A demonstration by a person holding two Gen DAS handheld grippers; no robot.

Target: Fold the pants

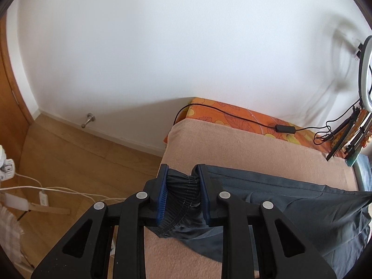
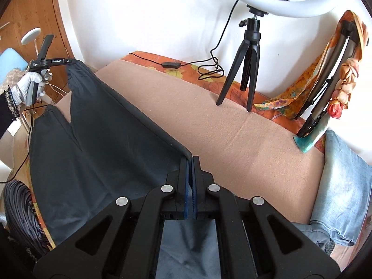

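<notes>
While the dark grey pants (image 2: 97, 144) hang stretched in the air over the soft peach blanket (image 2: 232, 134) on the bed, each end is held by one tool. The left gripper (image 1: 182, 190) has its two blue pads pressed on a bunched, pleated end of the pants, so its jaws are clamped on the cloth with a thick wad between them. The right gripper (image 2: 191, 181) has its jaws almost together, pinching a thin folded edge of the same pants. From the right wrist view, the cloth runs from that pinch to the far left, where a hand in a white glove (image 2: 30, 86) holds the other tool. Two leg parts show there, with a gap of blanket between them.

A white ring light (image 2: 279, 2) on a small black tripod (image 2: 246, 65) stands on the bed near the white wall (image 1: 162, 46). Its thin black cable (image 1: 232, 114) lies on the orange flowered sheet (image 1: 232, 110). Light blue jeans (image 2: 344, 197) lie in a heap at the right side of the bed. On the left there is a wooden floor (image 1: 81, 158) with white cables (image 1: 58, 189).
</notes>
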